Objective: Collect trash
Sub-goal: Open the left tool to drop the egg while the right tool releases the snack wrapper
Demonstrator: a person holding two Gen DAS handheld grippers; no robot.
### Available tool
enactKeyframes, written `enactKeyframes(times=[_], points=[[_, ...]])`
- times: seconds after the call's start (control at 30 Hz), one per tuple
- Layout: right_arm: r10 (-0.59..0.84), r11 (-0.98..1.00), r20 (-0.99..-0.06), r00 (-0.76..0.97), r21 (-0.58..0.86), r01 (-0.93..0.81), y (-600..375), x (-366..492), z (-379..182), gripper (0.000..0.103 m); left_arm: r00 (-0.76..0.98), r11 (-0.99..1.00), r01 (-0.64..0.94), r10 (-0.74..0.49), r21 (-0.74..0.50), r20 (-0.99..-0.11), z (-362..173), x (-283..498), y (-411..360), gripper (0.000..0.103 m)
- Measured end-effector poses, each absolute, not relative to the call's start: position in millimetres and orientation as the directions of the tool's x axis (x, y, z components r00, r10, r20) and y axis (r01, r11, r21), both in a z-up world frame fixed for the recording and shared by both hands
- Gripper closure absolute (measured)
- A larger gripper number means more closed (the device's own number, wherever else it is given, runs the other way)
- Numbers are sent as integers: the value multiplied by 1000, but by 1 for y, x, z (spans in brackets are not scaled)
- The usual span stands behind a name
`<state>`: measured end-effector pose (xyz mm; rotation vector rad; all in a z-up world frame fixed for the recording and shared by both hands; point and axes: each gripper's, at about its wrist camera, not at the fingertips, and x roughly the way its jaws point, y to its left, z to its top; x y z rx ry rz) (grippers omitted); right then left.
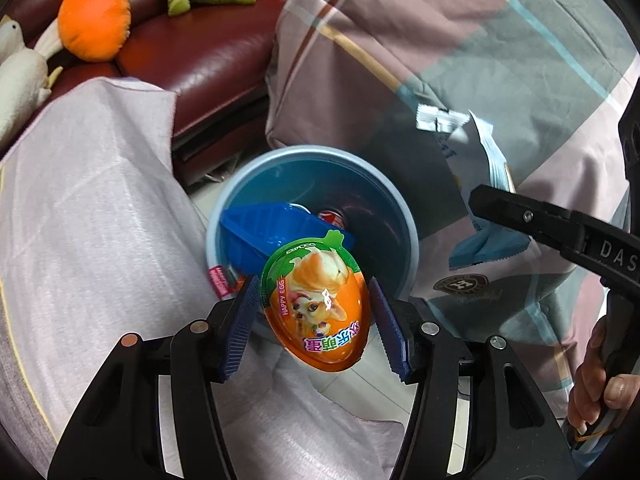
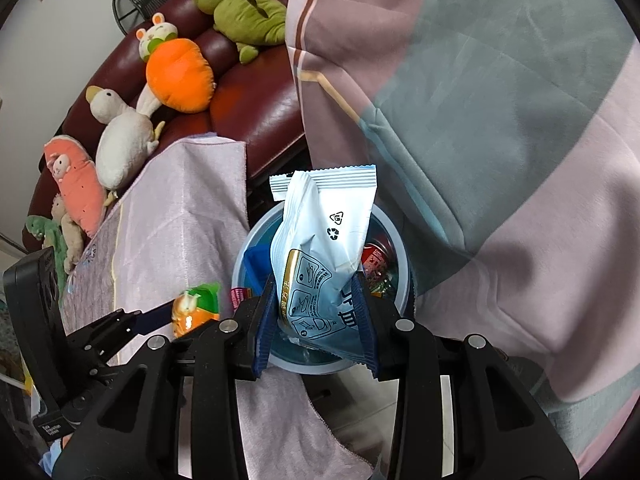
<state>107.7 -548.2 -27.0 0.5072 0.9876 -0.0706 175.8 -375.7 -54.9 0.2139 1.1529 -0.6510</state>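
My left gripper (image 1: pixel 316 316) is shut on an orange egg-shaped toy pack (image 1: pixel 316 312) with a green rim and a cartoon picture. It hangs above the near rim of a round blue bin (image 1: pixel 404 216). Inside the bin lie a blue plastic tray (image 1: pixel 272 232), a red can (image 1: pixel 332 216) and other wrappers. My right gripper (image 2: pixel 320 316) is shut on a pale blue snack packet (image 2: pixel 324 248), held upright over the same bin (image 2: pixel 400 248). The right gripper's finger (image 1: pixel 520 216) and the packet (image 1: pixel 488 200) appear at the right of the left wrist view.
A lilac cloth (image 1: pixel 100 216) covers the furniture left of the bin. A pink and grey quilt (image 1: pixel 460 60) hangs at the right and behind. A dark red sofa (image 1: pixel 208 52) holds plush toys (image 1: pixel 96 16). A person's hand (image 1: pixel 600 384) grips the right tool.
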Motion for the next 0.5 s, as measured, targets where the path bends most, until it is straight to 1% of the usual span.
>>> enactKeyframes(times=[0.4, 0.5], points=[[157, 885, -837, 524, 355, 302, -554, 122, -40, 68, 218, 786, 596, -357, -166, -908, -82, 185, -396, 43], [158, 884, -841, 518, 354, 305, -555, 126, -43, 68, 219, 792, 588, -355, -167, -909, -84, 188, -396, 35]])
